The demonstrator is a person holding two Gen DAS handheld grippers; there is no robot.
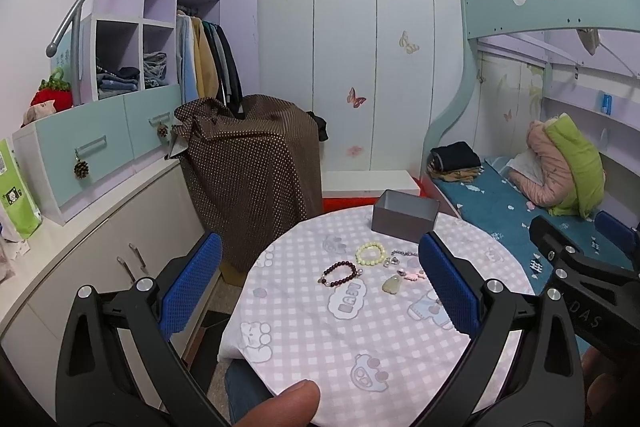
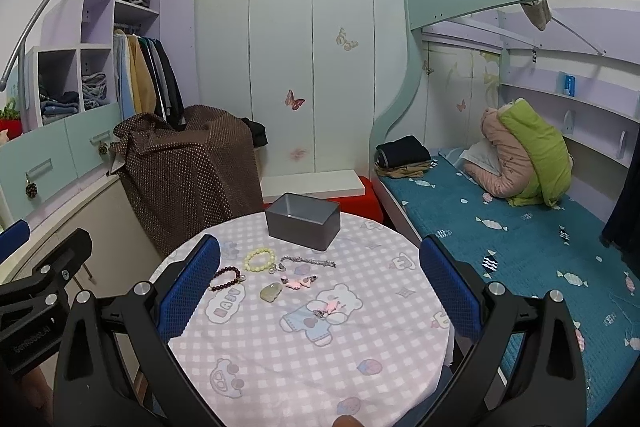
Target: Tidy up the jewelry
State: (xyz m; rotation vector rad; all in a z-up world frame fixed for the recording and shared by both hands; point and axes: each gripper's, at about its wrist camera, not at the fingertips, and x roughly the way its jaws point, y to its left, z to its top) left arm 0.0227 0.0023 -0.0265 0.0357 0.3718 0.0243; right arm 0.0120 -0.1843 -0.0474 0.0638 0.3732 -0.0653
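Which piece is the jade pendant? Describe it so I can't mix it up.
Start at the round table with the checked cloth and find the grey box at its far edge. The jewelry lies in a cluster in front of the box; the pendant is on that cluster's near side, beside the pink charm. It is one flat pale green stone, not a ring of beads.

left gripper and right gripper held level side by side, jaws of each spread wide with nothing between them.
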